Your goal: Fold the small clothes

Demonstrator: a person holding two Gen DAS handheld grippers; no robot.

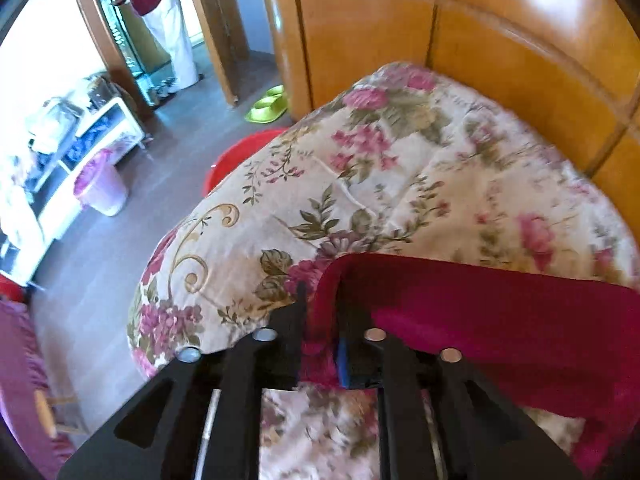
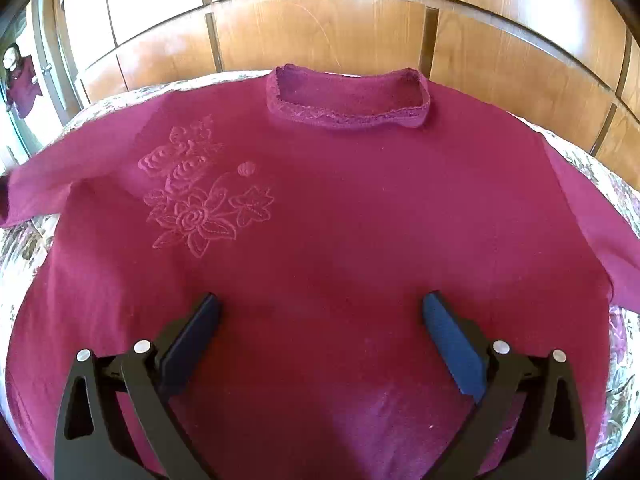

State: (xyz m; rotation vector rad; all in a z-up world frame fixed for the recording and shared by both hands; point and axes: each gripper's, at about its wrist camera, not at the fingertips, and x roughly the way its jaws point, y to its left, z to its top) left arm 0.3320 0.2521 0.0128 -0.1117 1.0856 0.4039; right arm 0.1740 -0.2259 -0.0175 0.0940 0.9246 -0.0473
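A dark magenta knitted sweater (image 2: 340, 208) with an embroidered flower pattern (image 2: 200, 196) on the chest and a lace collar (image 2: 348, 100) lies flat, front side up, on a cream floral quilt (image 1: 360, 184) that covers the bed. The collar points to the glossy wooden headboard (image 2: 320, 28). The right gripper (image 2: 322, 308) hovers over the lower middle of the sweater, its two blue-padded fingers (image 2: 452, 344) wide apart and holding nothing. The left gripper (image 1: 322, 312) is at the edge of the bed, with its fingers closed tightly on the end of the sweater's sleeve (image 1: 500, 312), which lies across the quilt. On the floor beside the bed stand a red plastic basin (image 1: 236, 160) and green slippers (image 1: 268, 106)
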